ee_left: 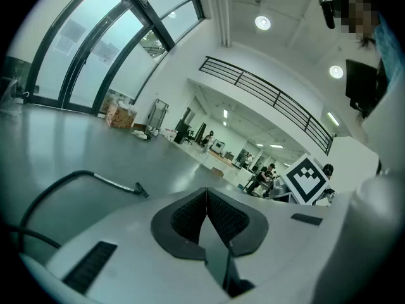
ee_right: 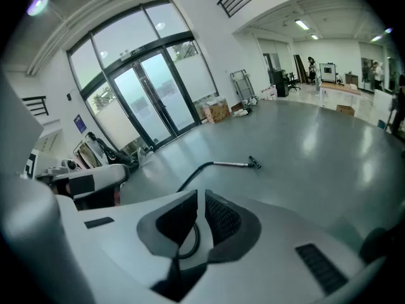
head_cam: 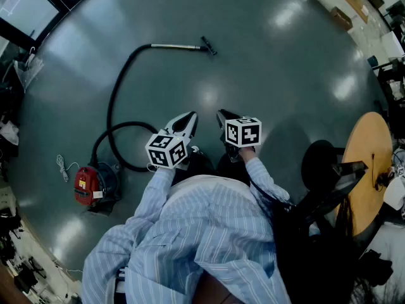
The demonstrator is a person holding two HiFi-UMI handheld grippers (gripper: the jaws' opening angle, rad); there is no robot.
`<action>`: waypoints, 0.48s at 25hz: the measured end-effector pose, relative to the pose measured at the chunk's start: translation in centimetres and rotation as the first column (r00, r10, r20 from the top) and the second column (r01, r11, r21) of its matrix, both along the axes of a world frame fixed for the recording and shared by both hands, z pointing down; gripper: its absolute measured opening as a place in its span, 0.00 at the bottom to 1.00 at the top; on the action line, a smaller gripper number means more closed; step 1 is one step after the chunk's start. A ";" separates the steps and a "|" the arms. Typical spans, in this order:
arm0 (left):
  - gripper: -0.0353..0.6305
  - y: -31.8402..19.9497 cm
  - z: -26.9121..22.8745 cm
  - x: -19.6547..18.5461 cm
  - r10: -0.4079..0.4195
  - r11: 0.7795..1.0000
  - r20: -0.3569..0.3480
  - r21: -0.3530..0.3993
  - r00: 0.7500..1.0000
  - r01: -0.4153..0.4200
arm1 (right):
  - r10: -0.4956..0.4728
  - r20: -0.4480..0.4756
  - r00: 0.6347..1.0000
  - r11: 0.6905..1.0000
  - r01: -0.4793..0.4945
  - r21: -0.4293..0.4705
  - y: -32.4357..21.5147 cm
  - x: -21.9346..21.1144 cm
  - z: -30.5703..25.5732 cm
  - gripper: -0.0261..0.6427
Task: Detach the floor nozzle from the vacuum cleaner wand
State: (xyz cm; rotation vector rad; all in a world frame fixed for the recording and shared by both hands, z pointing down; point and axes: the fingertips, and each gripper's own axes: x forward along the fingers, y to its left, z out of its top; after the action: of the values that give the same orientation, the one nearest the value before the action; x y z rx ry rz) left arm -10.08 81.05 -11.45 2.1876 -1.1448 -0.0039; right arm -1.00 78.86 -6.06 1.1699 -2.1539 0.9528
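A red canister vacuum sits on the grey floor at the left. Its black hose loops away to a metal wand that ends in a small black floor nozzle, lying far ahead of me. The wand and nozzle show small in the left gripper view, as do the wand and nozzle in the right gripper view. My left gripper and right gripper are held close to my body, both shut and empty, well short of the wand. The left jaws meet; the right jaws stand nearly together.
A round wooden table and a black stool stand at the right. A white cable lies left of the canister. Glass doors are beyond the wand. A cardboard box sits far right.
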 end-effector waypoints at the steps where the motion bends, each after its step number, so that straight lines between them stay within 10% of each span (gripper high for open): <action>1: 0.06 -0.4 0.0 0.1 -0.004 1.000 -0.002 -0.002 1.000 0.004 | -0.001 -0.003 1.000 1.000 0.001 0.002 -0.4 0.3 0.1 0.10; 12: 0.06 -2.9 -0.9 5.6 -0.073 0.997 -0.019 0.000 0.997 0.073 | -0.062 -0.024 0.998 0.998 0.062 -0.007 -2.5 6.4 0.1 0.10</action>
State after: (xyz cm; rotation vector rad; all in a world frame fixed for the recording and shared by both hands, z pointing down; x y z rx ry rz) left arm -4.45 78.17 -12.30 2.1407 -1.2142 -0.0563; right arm 5.41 76.39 -5.92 1.0999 -2.1533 0.9132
